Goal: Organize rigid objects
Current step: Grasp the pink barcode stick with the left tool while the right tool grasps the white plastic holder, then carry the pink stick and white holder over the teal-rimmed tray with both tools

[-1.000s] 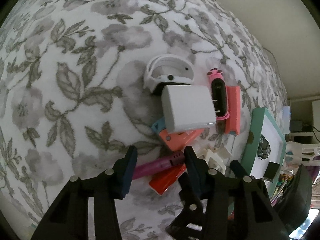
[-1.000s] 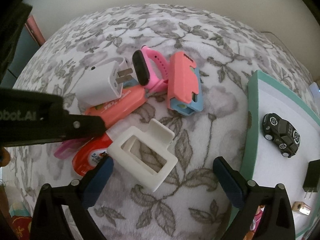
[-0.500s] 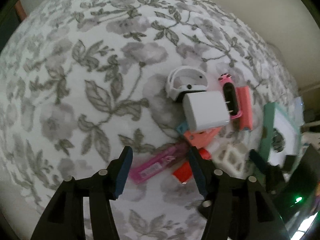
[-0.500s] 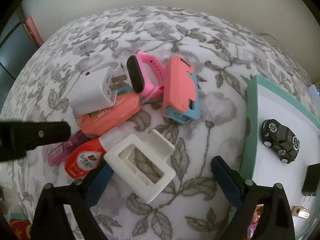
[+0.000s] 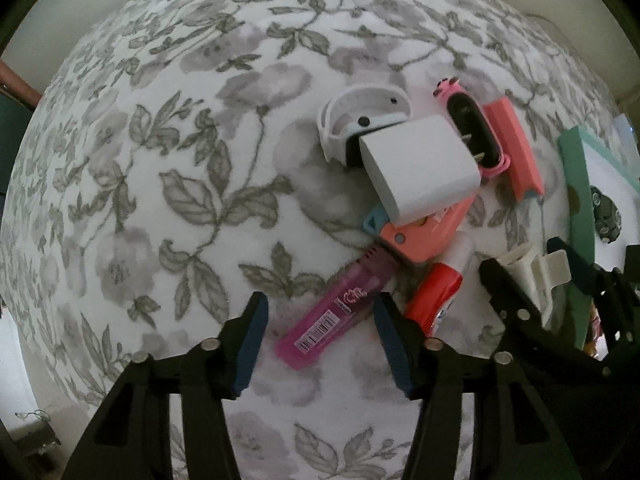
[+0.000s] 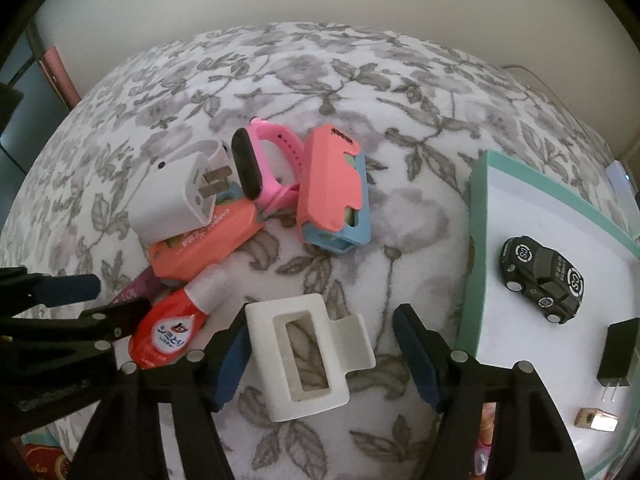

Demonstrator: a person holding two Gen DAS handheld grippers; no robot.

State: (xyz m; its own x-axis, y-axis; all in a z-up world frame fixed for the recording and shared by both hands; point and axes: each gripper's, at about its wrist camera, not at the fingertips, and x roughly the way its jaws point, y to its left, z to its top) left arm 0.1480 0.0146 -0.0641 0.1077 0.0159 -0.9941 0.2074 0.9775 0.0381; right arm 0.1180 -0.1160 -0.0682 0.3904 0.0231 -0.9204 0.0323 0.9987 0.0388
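My right gripper [image 6: 320, 356] has its jaws closing around the white plastic frame [image 6: 306, 354], which lies flat on the floral cloth [image 6: 360, 80] at six o'clock of the right wrist view; the left pad [image 6: 234, 364] looks to be at the frame's edge, the right pad stands clear of its tab, so I call it not yet clamped. The frame looks light, stiff and hollow, a thin-walled rectangle with a window through it; I judge the long outer walls the place to pinch, since the tab at three o'clock could twist it askew, and smooth plastic may slip. The teal tray [image 6: 476, 240], at three o'clock, already carries a black toy car [image 6: 542, 278] and a black plug [image 6: 616, 350].

My left gripper [image 5: 318, 344] points down with its jaws closing; the pink-purple tube [image 5: 336, 312] lies slantwise between them at six o'clock, untouched as far as I can tell; it looks light, rigid and slick, best taken across its flat middle. At two o'clock the white charger [image 5: 420, 170] rests on a coral case [image 5: 428, 232], so pulling the tube may stir the pile.
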